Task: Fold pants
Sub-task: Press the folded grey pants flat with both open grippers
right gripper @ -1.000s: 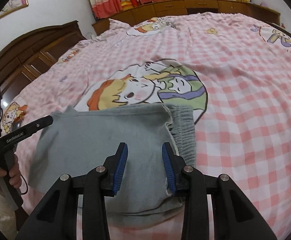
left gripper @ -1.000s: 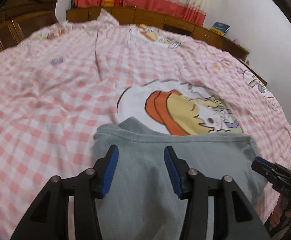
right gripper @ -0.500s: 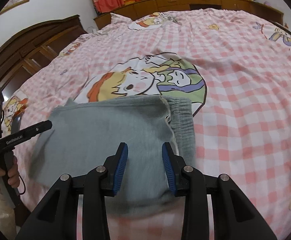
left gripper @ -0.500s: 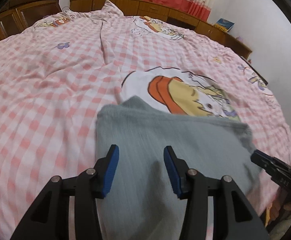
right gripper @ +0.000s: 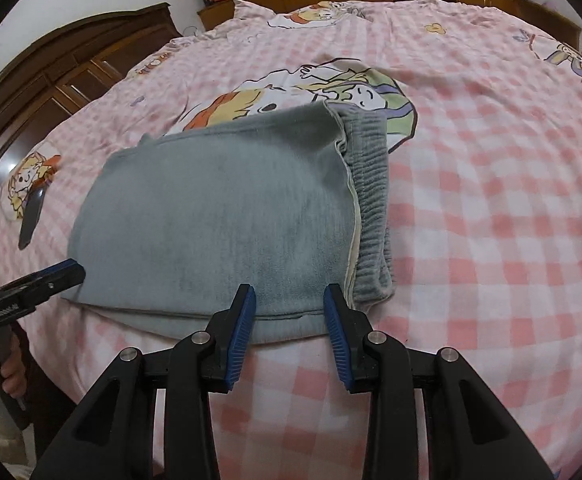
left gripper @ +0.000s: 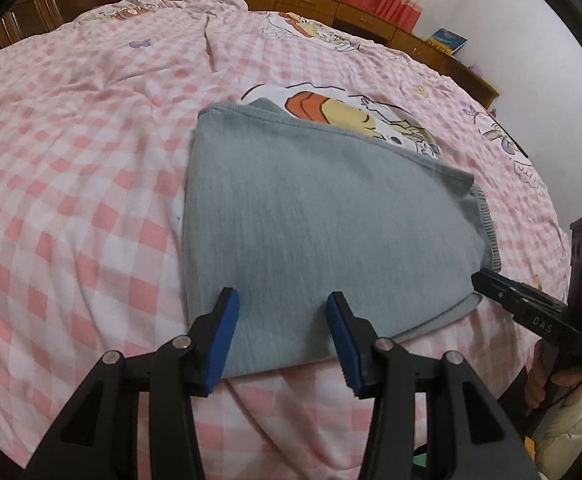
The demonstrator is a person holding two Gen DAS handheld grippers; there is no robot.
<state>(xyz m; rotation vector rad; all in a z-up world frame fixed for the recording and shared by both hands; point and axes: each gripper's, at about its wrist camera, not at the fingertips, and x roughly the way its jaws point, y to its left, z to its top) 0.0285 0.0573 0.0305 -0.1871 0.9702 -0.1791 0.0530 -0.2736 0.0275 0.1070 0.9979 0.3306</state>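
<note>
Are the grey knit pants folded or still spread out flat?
Folded: the grey knit pants lie as a compact rectangle, layered edges stacked at the near side, ribbed waistband showing along one side.

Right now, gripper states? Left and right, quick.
Left gripper: open, holding nothing, above the folded grey fleece pants.
Right gripper: open, holding nothing, at the near edge of the pants.

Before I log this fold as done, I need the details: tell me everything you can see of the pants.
The pants are grey-green, soft and fleecy-looking, folded into a flat, roughly rectangular stack lying on the pink checked bedsheet near the bed's front edge. The ribbed elastic waistband peeks out on the right under the top layer. The far edge overlaps a cartoon print. Neither open claw grips them.
</note>
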